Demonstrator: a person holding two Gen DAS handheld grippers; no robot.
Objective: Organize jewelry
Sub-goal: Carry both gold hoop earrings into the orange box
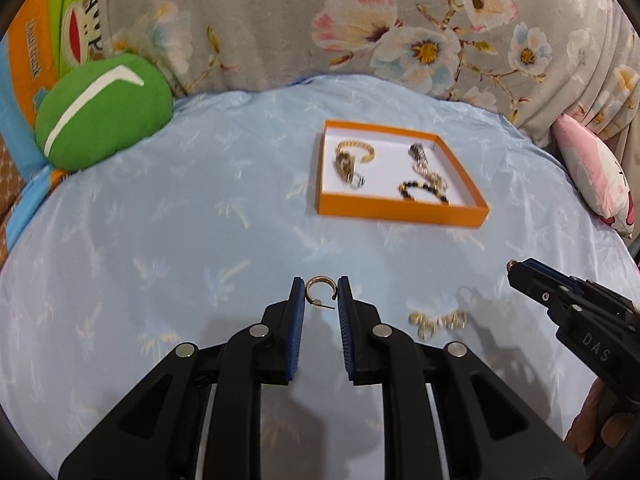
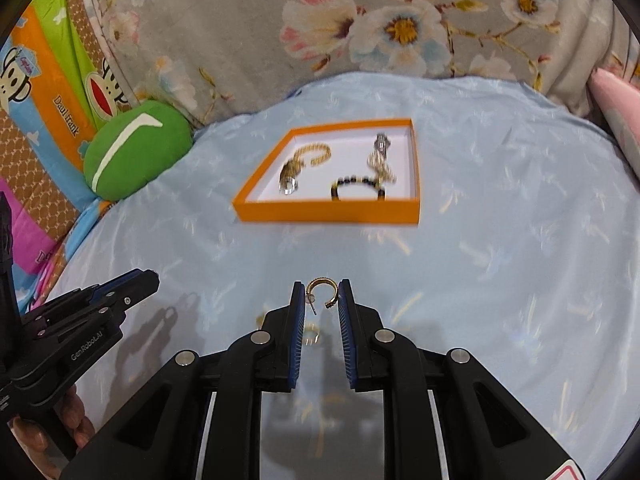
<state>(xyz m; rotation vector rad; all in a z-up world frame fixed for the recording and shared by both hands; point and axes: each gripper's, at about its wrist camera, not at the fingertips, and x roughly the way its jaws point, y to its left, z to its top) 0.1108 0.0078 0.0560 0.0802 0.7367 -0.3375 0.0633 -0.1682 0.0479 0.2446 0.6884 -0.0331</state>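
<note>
A: Between the blue pads of the left gripper point(image 1: 321, 289) sits a gold hoop earring point(image 1: 319, 292), pinched at its 2 sides with its thin post jutting out low toward the right pad. The jaws stand narrow and are clenched on it.

B: And the right gripper point(image 2: 322, 291)?

A: It grips a second gold hoop earring point(image 2: 323, 290) the same way, each pad pressed against 1 side of the loop, the gap of the hoop facing down, the post hanging near the left pad.

B: What lies just past the claws?

A: Both hang above a pale blue bedsheet point(image 1: 160, 240). In the left wrist view a small heap of gold jewelry point(image 1: 438, 320) rests on the sheet between the 2 grippers, blurred, so its pieces cannot be told apart. In the right wrist view another gold ring-like piece point(image 2: 311, 334) shows on the sheet below the jaws, also blurred.

B: Farther out?

A: An orange tray point(image 1: 400, 216) with a white floor lies on the sheet, well apart from both claws. Inside, a gold chain bracelet point(image 1: 354, 154) sits on the left, a dark beaded bracelet point(image 1: 420, 192) at the near right, with a pale chain point(image 1: 426, 168) running back from it.

B: And around the sheet?

A: A green cushion point(image 1: 104, 116) at the far left, a floral grey cloth point(image 1: 280, 20) behind, and a pink pillow point(image 1: 592, 172) at the right. A hand point(image 2: 72, 420) holds the left gripper's handle in the right wrist view.
</note>
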